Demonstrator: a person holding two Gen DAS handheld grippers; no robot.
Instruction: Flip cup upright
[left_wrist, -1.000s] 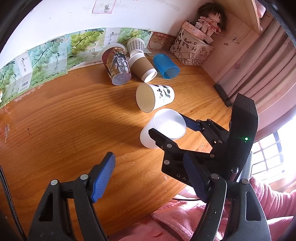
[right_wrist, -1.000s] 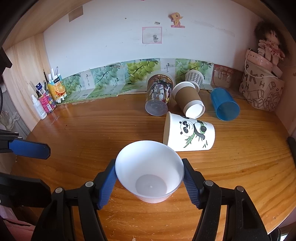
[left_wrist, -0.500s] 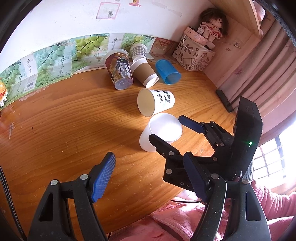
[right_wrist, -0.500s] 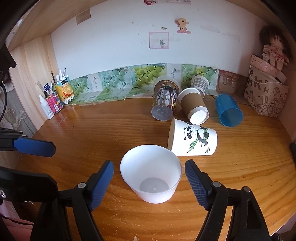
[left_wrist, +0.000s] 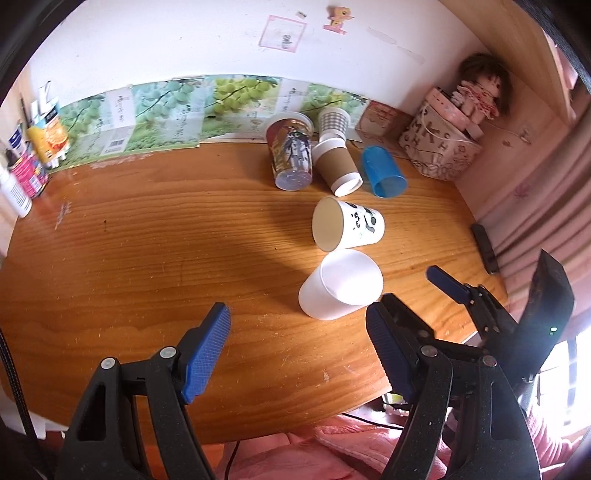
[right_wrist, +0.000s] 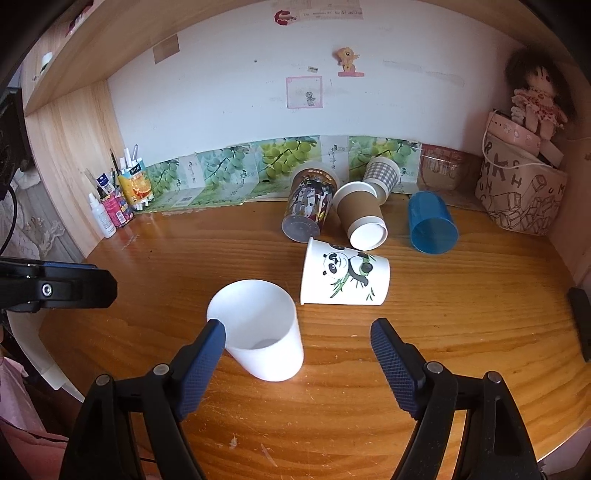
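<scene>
A plain white cup (right_wrist: 260, 332) stands upright, mouth up, on the wooden table; it also shows in the left wrist view (left_wrist: 341, 284). My right gripper (right_wrist: 297, 354) is open and empty, with the cup just ahead of its left finger (right_wrist: 201, 363). My left gripper (left_wrist: 297, 354) is open and empty near the table's front edge, back from the cup. The right gripper shows in the left wrist view (left_wrist: 412, 293), just right of the cup. A panda cup (right_wrist: 345, 275) lies on its side behind the white cup.
At the back several cups lie on their sides: a printed one (right_wrist: 308, 210), a brown one (right_wrist: 362, 218), a checked one (right_wrist: 382, 175), a blue one (right_wrist: 430, 223). Bottles and pens (right_wrist: 118, 199) stand back left. A bag with a doll (right_wrist: 522, 192) sits back right.
My right gripper let go of the white cup, opened wide and pulled back and to the right. The cup stays upright on the table. The left gripper drew back a little.
</scene>
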